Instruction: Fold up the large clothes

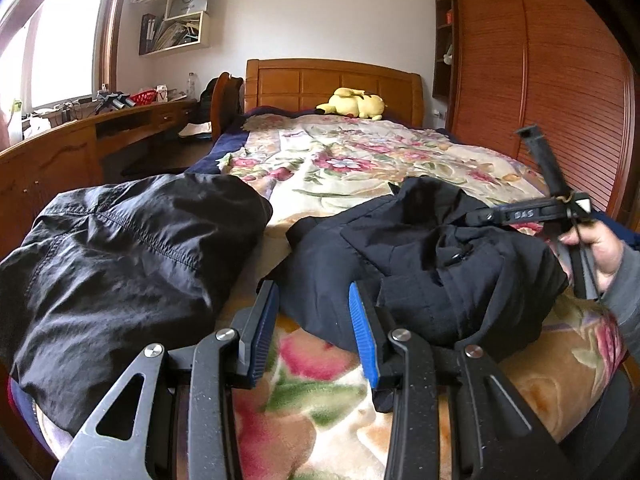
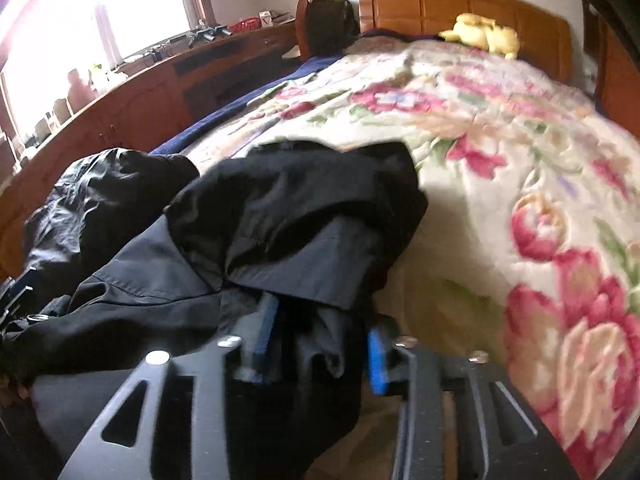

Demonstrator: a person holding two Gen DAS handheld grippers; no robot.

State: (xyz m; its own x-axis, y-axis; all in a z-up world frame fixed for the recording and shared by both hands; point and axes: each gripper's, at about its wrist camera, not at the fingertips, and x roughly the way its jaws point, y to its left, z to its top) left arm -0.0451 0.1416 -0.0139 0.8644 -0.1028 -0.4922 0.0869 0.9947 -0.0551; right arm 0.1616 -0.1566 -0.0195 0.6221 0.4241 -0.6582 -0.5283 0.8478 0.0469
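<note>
Two dark garments lie on the floral blanket (image 1: 360, 160). A shiny black jacket (image 1: 120, 260) is bunched at the left. A crumpled dark garment (image 1: 420, 264) lies in the middle. My left gripper (image 1: 313, 292) hovers low over the blanket at that garment's near edge, open, with only blanket and the garment's hem between its blue pads. In the right wrist view the same crumpled garment (image 2: 288, 216) drapes over my right gripper (image 2: 320, 316). Folds hang between its blue pads, which stand apart and do not pinch the cloth. A hand (image 1: 600, 248) holds the right tool beside the garment.
A yellow plush toy (image 1: 354, 104) lies by the wooden headboard (image 1: 332, 84). A long wooden desk (image 1: 80, 136) with clutter and a chair (image 1: 224, 100) run along the bed's left side. A slatted wardrobe (image 1: 540, 80) stands on the right. The shiny jacket (image 2: 100, 200) lies near the bed's left edge.
</note>
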